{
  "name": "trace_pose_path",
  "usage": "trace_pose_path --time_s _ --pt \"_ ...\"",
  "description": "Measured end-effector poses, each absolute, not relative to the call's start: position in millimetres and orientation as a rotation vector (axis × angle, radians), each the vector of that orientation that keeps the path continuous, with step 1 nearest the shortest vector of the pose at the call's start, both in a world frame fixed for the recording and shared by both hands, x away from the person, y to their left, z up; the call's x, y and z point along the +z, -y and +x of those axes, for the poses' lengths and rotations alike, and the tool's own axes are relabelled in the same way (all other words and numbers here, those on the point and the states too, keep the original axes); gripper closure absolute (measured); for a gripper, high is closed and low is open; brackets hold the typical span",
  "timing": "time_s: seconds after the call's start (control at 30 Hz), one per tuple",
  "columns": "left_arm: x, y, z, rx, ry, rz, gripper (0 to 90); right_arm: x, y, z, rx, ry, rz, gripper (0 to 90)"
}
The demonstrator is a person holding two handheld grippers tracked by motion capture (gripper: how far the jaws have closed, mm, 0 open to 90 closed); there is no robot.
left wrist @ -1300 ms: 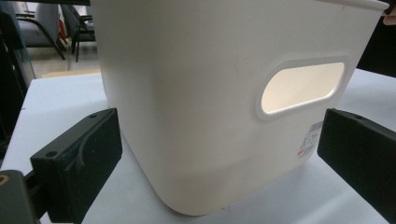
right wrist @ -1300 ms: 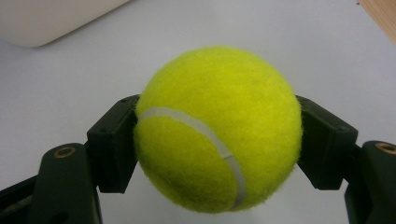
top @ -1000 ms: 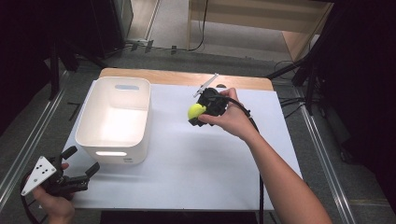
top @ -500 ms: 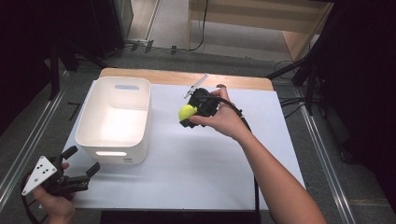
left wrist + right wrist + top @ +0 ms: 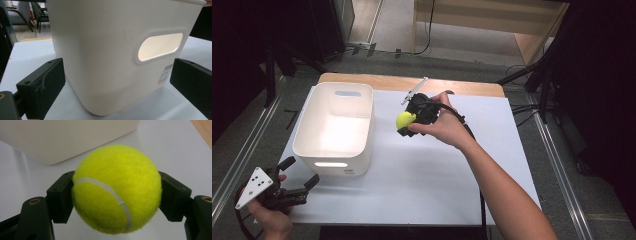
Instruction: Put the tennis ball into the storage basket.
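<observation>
A yellow tennis ball (image 5: 404, 120) (image 5: 116, 188) is clamped between the jaws of my right gripper (image 5: 408, 123) (image 5: 116, 195), held above the white sheet just right of the white bin (image 5: 336, 129). The bin is a deep plastic box with a handle slot (image 5: 160, 46) in its near wall. My left gripper (image 5: 301, 175) (image 5: 117, 82) rests low at the table's front left corner. Its jaws stand wide apart and point at the bin's near wall without touching it. Nothing lies between them.
A white sheet (image 5: 432, 185) covers most of the wooden table (image 5: 462, 87). Dark floor, metal rails and stands surround the table. A cable trails from the right gripper along the person's forearm (image 5: 497, 190).
The right gripper has carried the tennis ball leftward, closer to the bin. The left gripper has stayed where it was.
</observation>
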State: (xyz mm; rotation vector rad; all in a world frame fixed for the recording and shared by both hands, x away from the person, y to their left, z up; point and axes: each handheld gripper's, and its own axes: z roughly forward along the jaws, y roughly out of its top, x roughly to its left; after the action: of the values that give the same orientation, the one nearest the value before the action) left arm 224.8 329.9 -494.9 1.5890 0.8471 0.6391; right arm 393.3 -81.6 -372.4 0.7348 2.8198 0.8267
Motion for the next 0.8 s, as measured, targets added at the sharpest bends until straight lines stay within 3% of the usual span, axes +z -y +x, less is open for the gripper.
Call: trace_pose_path --time_s 0.8 --pt "-494.7 -330.7 225.2 0.633 -0.842 1.594 0.1 -354.1 48.6 392.4 0.865 -2.832 0.652 23.5"
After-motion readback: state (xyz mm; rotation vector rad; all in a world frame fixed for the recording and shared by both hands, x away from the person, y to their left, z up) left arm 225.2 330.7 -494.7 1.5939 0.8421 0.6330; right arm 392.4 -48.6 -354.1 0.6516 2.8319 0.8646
